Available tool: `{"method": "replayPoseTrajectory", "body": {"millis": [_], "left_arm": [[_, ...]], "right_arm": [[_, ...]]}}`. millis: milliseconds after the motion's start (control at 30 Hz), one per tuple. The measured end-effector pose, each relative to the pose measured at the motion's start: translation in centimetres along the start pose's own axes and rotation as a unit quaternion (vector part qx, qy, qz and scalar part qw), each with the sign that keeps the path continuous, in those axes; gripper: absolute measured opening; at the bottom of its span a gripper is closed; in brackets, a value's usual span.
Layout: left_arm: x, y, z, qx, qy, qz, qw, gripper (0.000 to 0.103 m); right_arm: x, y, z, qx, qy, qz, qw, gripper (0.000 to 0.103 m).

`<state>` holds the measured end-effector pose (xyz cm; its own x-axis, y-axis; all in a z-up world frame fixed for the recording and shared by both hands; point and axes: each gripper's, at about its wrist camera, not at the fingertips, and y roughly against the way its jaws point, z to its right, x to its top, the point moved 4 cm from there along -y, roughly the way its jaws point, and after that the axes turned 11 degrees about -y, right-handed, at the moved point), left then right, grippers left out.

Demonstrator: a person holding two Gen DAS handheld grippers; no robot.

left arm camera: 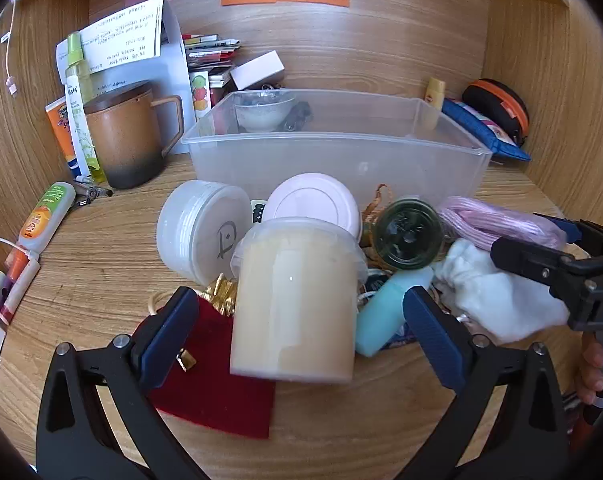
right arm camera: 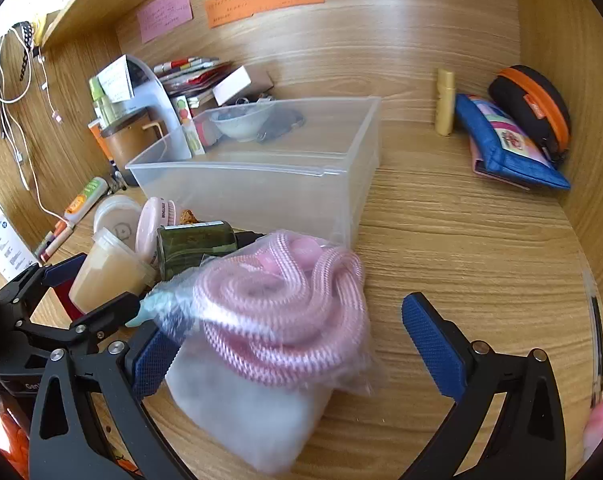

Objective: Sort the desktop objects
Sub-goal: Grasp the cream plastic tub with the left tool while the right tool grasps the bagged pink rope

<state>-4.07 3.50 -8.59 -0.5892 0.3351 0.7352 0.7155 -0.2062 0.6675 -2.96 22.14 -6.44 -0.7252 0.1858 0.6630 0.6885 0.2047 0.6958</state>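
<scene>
Left tongs (left arm camera: pixel 301 336), tilted downward with blue pads spread wide, straddle a cream-filled jar (left arm camera: pixel 295 300) lying on its side on the wooden desk (left arm camera: pixel 101 264); the pads stand clear of the jar's walls. The jar partly covers a red velvet pouch (left arm camera: pixel 217 396). Behind it lie a white round tub (left arm camera: pixel 201 232), a pink-lidded tub (left arm camera: pixel 315 204), a dark green glass jar (left arm camera: pixel 407 236) and a turquoise bottle (left arm camera: pixel 381 320). Right tongs (right arm camera: pixel 297 344), likewise spread wide, frame a clear bag of pink cord (right arm camera: pixel 285 312) resting on a white cloth pouch (right arm camera: pixel 241 412); the left pad sits just beside the bag, the right pad well apart from it. A translucent plastic bin (right arm camera: pixel 261 192) stands behind the clutter, seemingly without contents. A brown lidded mug (left arm camera: pixel 129 136) stands at far left.
</scene>
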Motion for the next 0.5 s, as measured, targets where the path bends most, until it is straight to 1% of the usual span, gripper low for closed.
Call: {"method": "replayPoseTrajectory", "body": {"millis": [67,133,233,267,300,333,367,400,467,500], "left_arm": [[0.08,-0.48,0.04,0.012,0.002,-0.006,0.9999,0.103],[0.1,-0.73,-0.02,0.017,0.004,-0.01,0.9998,0.103],[0.22,-0.84,0.02,0.025,0.007,-0.011,0.9996,0.102],[0.25,-0.86,0.02,0.027,0.007,-0.011,0.9996,0.1],[0.28,-0.91,0.01,0.032,0.008,-0.011,0.9994,0.092],[0.28,-0.92,0.01,0.038,0.008,-0.012,0.9992,0.084],[0.27,-0.92,0.02,0.042,0.006,-0.012,0.999,0.082],[0.25,-0.89,-0.04,0.039,0.009,-0.01,0.9992,0.081],[0.28,-0.91,-0.11,0.034,0.016,-0.009,0.9993,0.078],[0.32,-0.92,-0.06,0.03,0.017,-0.009,0.9994,0.073]], "right_arm": [[0.01,-0.25,-0.11,-0.011,-0.004,0.001,1.0,0.102],[-0.11,-0.33,-0.04,-0.021,-0.006,0.005,1.0,0.102],[-0.21,-0.37,0.33,-0.013,-0.02,0.004,1.0,0.101],[-0.27,-0.45,0.48,-0.005,-0.027,0.002,1.0,0.098],[-0.32,-0.53,0.57,0.001,-0.032,-0.001,0.999,0.096],[-0.34,-0.58,0.64,0.006,-0.036,-0.003,0.999,0.09],[-0.4,-0.59,0.67,0.018,-0.043,-0.005,0.999,0.085],[-0.45,-0.59,0.61,0.026,-0.046,-0.006,0.999,0.082],[-0.57,-0.42,0.42,0.033,-0.045,-0.005,0.998,0.073],[-0.61,-0.28,0.36,0.032,-0.045,0.0,0.998,0.073]]}}
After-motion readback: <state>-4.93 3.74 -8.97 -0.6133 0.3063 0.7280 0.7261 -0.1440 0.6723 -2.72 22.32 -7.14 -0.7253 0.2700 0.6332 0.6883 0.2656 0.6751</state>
